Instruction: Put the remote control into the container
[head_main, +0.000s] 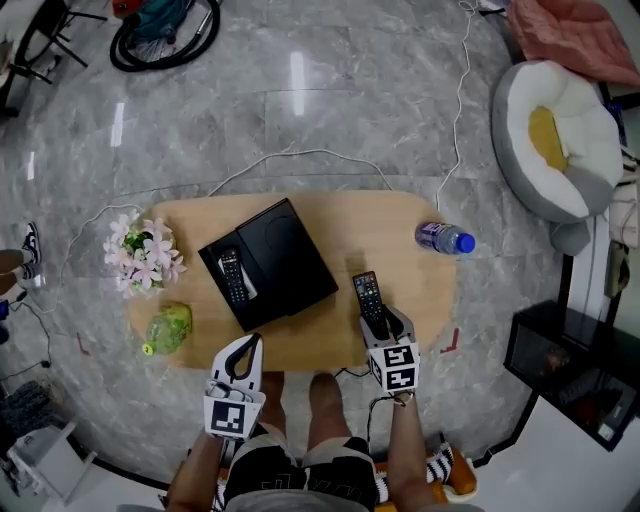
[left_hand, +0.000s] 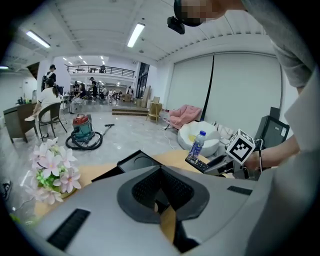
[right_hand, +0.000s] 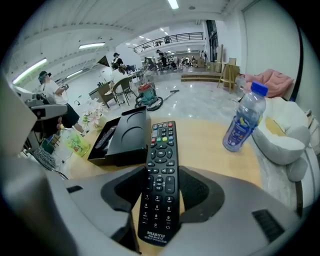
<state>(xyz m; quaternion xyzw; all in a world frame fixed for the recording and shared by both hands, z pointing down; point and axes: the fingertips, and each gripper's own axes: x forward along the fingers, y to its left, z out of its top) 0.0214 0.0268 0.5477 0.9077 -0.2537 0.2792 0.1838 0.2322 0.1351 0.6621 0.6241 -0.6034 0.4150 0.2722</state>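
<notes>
One pale wooden tabletop on a grey marble floor, everything laid out on it. Biggest piece on top: the black container, sitting at an angle near the middle, lid part up front and an open slot along its left side. Over at the left end, a bunch of pink and white flowers. Down at the near edge, both tools. Right tool clamped on the lower half of the remote control, buttons facing up, far end pointing away from the person, just right of the container and outside it. Left tool pinched fully closed, jaws together, hanging by the near edge in front of the container. Off at the right end, a plastic bottle with a blue cap, lying on its side. Near the left front corner, a small green item. Smallest of all, a second remote already lying in the container's slot.
</notes>
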